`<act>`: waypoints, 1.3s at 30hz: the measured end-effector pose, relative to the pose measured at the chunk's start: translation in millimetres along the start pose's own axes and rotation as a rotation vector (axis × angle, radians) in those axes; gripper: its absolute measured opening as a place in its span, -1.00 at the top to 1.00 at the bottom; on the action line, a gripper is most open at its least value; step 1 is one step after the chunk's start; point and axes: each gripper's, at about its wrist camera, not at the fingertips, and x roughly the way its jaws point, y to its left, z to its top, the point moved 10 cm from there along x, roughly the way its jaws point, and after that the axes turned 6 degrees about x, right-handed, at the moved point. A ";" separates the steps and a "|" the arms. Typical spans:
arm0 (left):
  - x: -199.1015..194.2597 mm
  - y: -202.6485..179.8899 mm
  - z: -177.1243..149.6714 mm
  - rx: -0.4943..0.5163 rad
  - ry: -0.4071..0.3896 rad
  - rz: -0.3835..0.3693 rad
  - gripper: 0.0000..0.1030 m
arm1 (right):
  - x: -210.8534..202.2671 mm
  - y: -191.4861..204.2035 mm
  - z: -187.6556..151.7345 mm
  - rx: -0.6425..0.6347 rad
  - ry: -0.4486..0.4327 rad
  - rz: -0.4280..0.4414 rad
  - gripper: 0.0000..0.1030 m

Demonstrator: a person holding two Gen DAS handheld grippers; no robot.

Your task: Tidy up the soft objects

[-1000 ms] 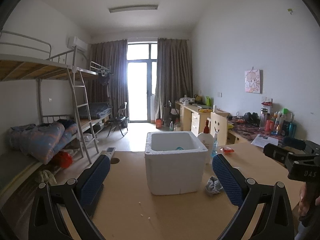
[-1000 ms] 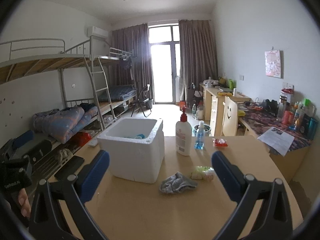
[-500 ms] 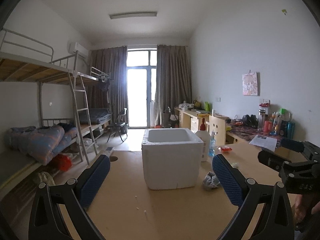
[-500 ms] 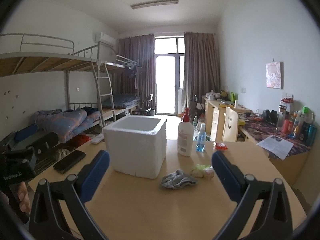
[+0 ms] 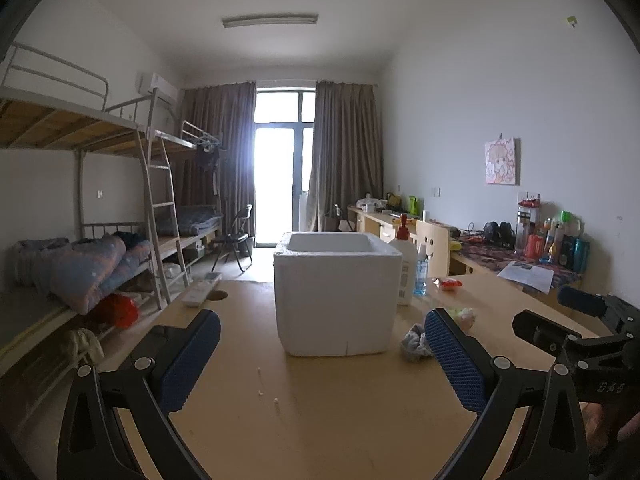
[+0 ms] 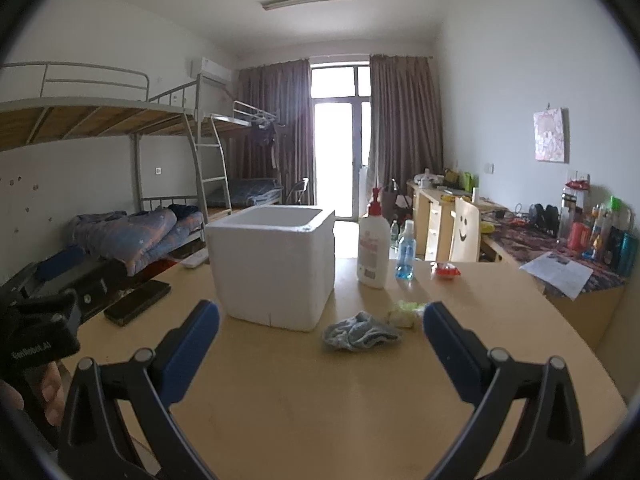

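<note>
Grey cloth [image 6: 360, 331] lies crumpled on the table [image 6: 320, 400], just right of the foam box [image 6: 276, 264]. Right gripper [image 6: 320, 344], jaws apart, faces it directly and sits nearer; left gripper [image 5: 320, 356], also apart, faces the box.

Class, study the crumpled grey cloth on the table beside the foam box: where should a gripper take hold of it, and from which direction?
Grip the raised bunched middle of the grey cloth, coming down from above with the open right gripper. It lies in a low heap with no edge to pinch, and the foam box blocks its left side.
</note>
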 end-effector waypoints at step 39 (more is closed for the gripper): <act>42.2 -89.7 -10.9 0.061 0.080 -0.243 -0.98 | -8.1 -73.5 -17.3 0.079 0.041 -0.164 -1.00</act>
